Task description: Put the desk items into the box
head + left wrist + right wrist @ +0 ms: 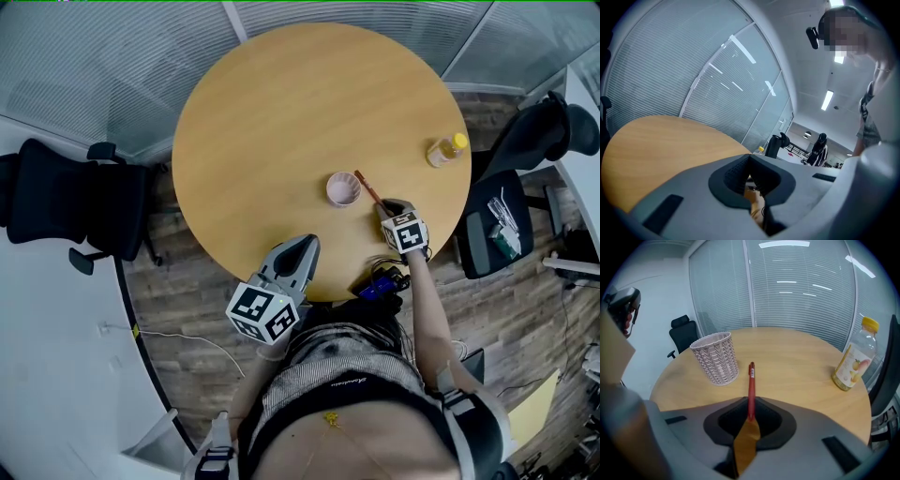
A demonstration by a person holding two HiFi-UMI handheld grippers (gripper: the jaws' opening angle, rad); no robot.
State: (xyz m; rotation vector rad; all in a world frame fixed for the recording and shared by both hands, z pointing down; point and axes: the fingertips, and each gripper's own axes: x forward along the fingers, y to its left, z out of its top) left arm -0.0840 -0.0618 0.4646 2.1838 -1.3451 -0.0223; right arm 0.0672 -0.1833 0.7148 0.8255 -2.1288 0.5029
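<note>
The round tabletop (pixel 281 122) is mostly bare. The left hand-held gripper (pixel 305 246) is at its near edge, jaws together, empty. A juice bottle (pixel 446 150) stands by the right rim. Beside the pink woven cup (pixel 343 189), the right hand-held gripper (pixel 386 206) clamps a red pen (pixel 751 385).

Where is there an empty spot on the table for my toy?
The whole left and far half of the table is bare. There's also a free strip between the cup and the bottle. It's crowded by the cup, where the right gripper holds the red pen.
</note>
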